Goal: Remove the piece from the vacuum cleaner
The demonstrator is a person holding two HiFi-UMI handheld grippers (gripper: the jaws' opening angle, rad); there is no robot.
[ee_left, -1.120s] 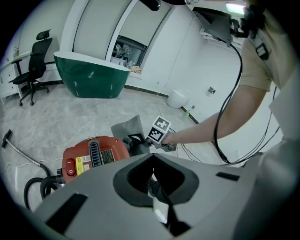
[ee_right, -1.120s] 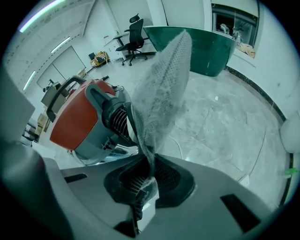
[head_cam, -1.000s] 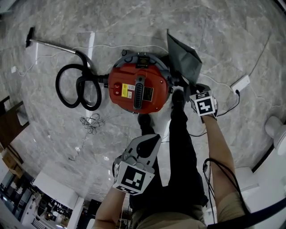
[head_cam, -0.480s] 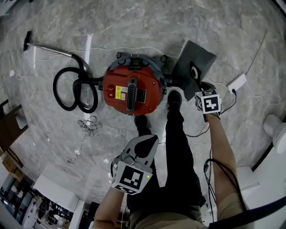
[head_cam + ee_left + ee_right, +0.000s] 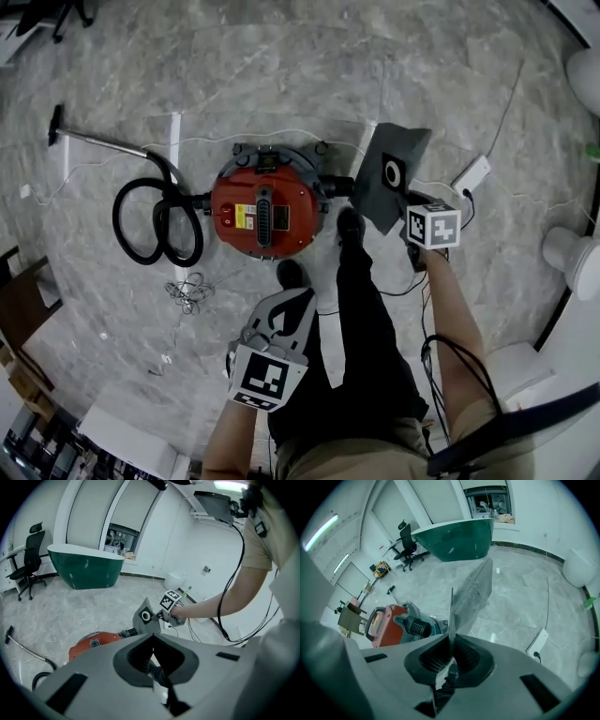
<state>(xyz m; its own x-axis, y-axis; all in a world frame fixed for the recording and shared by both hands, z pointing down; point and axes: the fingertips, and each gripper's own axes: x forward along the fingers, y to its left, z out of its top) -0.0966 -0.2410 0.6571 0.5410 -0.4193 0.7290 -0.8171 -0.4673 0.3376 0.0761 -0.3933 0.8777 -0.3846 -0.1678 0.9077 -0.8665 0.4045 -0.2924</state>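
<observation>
Grey dust bag point(image 5: 392, 178), the piece to come off, hangs off the floor point(image 5: 281, 75) at approx 2 o'clock of the red vacuum cleaner point(image 5: 262, 214) in head view. Its round collar hole faces up and its near edge is just beside the black ribbed inlet stub point(image 5: 339, 185). It looks free of the stub, tho can't tell if a corner brushes it. R gripper point(image 5: 407, 217) is clenched on the bag's thin stiff edge at the lower corner, and the R gripper view shows the edge pinched right at the jaw tips point(image 5: 451, 637). L gripper point(image 5: 302, 296) is closed on nothing, low at 6 o'clock of the vac, well apart from the bag, so it gives no 2nd support. Main risk imo: a one-corner pinch on a floppy bag, so the weight of the body could swing it, twist it in the pads and slip it out, w/ a drop onto the floor. Tipping the collar hole down could spill dust. Swinging the bag toward 9 o'clock could snag it on the stub. White power strip point(image 5: 472, 173) and its cables lie at 3 o'clock of the bag near the person's shoes point(image 5: 349, 225), so a step that way could catch a lead.
</observation>
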